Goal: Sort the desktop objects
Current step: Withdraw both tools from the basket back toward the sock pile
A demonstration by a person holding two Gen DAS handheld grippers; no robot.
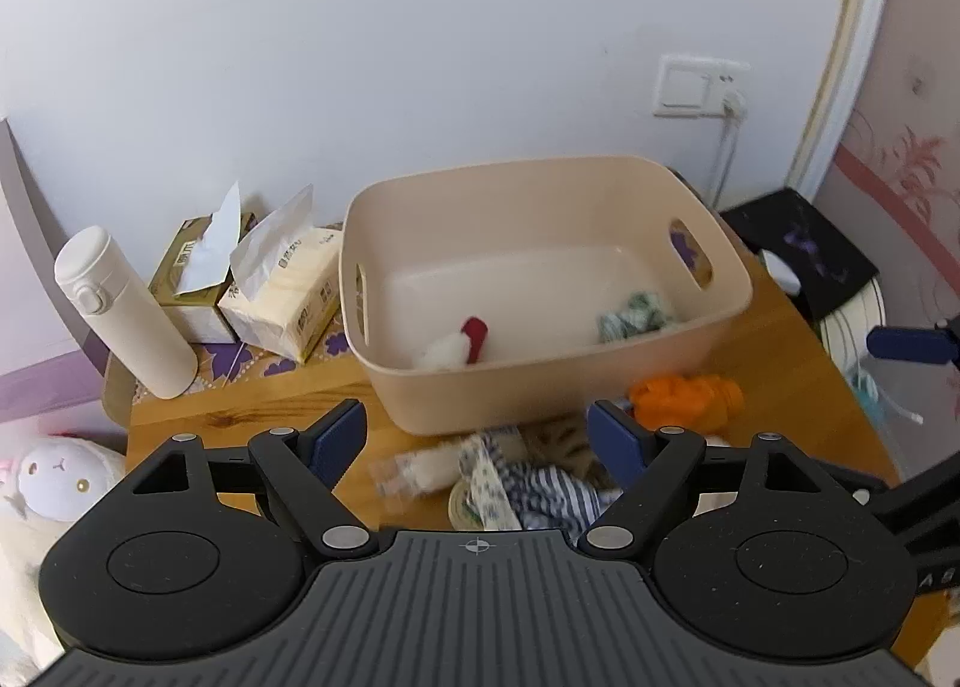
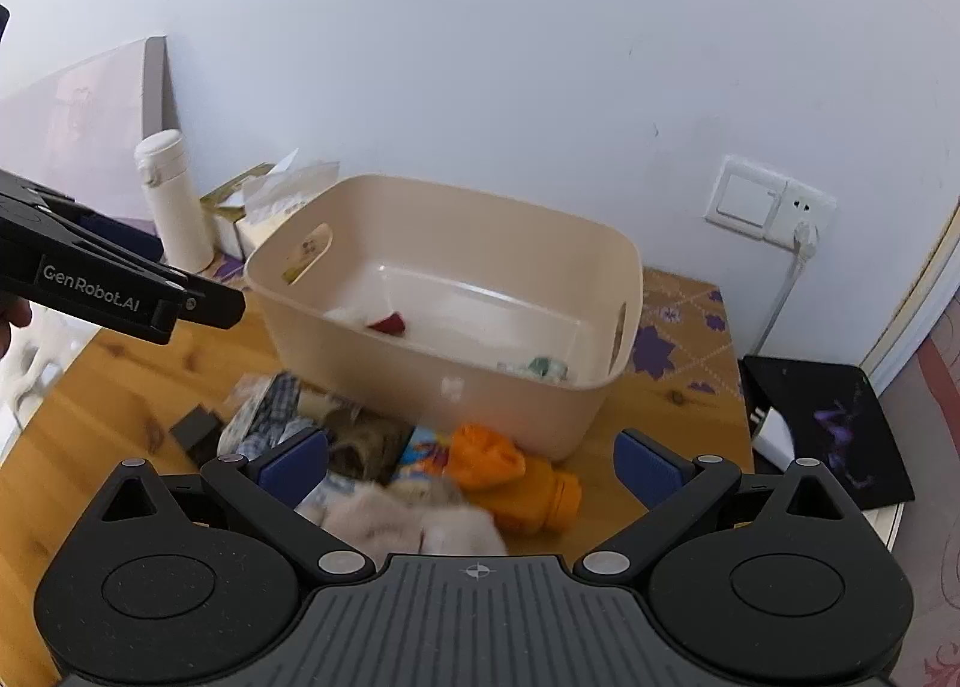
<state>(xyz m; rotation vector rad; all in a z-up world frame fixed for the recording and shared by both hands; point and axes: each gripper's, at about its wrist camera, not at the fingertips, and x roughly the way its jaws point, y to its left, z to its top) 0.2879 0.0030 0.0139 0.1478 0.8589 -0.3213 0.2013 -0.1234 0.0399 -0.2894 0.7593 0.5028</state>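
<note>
Sitting mid-table, beige bin (image 1: 543,291) holds a white-and-red item (image 1: 456,348) and a green-patterned bundle (image 1: 633,318); clutter pile (image 2: 384,465) lies just before it. Left gripper (image 1: 477,438) and right gripper (image 2: 471,462) both spread, grasping nothing.

A pale, daylit wall (image 2: 480,57) with a hairline crack stands behind the wooden worktop (image 1: 240,411). A white switch and socket plate (image 2: 768,204) carries a plugged-in cable; floral wallpaper (image 1: 900,165) lies rightward.
</note>
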